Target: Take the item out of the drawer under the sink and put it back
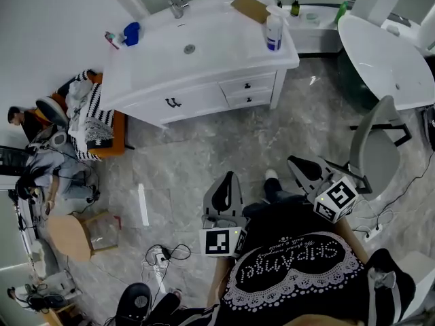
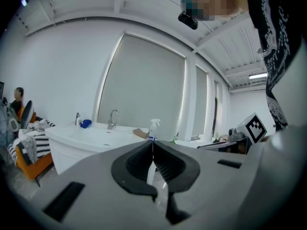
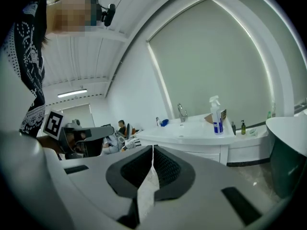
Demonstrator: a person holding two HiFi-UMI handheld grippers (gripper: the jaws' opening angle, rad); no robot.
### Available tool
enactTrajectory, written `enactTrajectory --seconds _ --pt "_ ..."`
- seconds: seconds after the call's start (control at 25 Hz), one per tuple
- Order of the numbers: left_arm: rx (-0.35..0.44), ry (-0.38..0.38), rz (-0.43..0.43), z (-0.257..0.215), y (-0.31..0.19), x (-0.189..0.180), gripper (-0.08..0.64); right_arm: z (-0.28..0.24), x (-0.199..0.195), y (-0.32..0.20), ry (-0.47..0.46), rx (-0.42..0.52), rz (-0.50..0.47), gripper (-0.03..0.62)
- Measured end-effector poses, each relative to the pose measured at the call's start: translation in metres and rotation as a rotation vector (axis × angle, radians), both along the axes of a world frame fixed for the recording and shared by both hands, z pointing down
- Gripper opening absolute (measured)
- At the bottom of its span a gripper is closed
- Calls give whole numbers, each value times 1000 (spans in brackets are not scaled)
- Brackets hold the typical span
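A person in a black patterned top stands on a grey marble-look floor (image 1: 204,148), well apart from a white desk with a built-in sink (image 1: 156,60), a two-jaw tool in each hand. The left gripper (image 1: 228,178) and the right gripper (image 1: 293,161) both point towards the desk. In the left gripper view the dark ribbed jaws are pressed together with nothing between them, and in the right gripper view the jaws are likewise closed and empty.

Under the sink, two small white drawers with dark knobs (image 1: 247,92) sit flush and shut beside a wider front with a dark handle (image 1: 173,102). The item stays out of sight behind those closed fronts.

On the desk top stand a chrome faucet (image 1: 175,2), a white spray bottle with a blue label (image 1: 274,32), a flat piece of brown cardboard (image 1: 249,7) and a small blue object (image 1: 131,32). A grey swivel chair (image 1: 374,141) stands at the right, near the right gripper.
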State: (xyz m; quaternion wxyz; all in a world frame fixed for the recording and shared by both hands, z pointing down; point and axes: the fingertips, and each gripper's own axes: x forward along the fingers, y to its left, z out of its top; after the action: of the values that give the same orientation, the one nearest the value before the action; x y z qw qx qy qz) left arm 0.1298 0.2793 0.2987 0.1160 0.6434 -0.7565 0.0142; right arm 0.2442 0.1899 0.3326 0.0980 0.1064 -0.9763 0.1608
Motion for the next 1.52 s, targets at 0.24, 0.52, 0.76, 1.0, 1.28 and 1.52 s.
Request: enactTrajectory --seconds 0.24,0.52,0.76,1.0,1.28,1.52 --pt "10 4 -22 3 -36 0 6 5 3 -39 -9 0 3 20" --pt "-10 3 8 6 -52 9 6 5 11 -59 -25 -3 46 20" --pt "-20 2 12 8 -59 6 6 8 11 -66 -23 -5 65 20" --pt "-45 8 20 13 -70 -8 6 15 0 -74 -11 -26 80 20" --pt "-43 24 64 13 -96 -49 6 16 -39 -93 15 -5 119 20" --pt "-48 40 101 5 -118 -98 6 5 -86 -105 30 19 147 20"
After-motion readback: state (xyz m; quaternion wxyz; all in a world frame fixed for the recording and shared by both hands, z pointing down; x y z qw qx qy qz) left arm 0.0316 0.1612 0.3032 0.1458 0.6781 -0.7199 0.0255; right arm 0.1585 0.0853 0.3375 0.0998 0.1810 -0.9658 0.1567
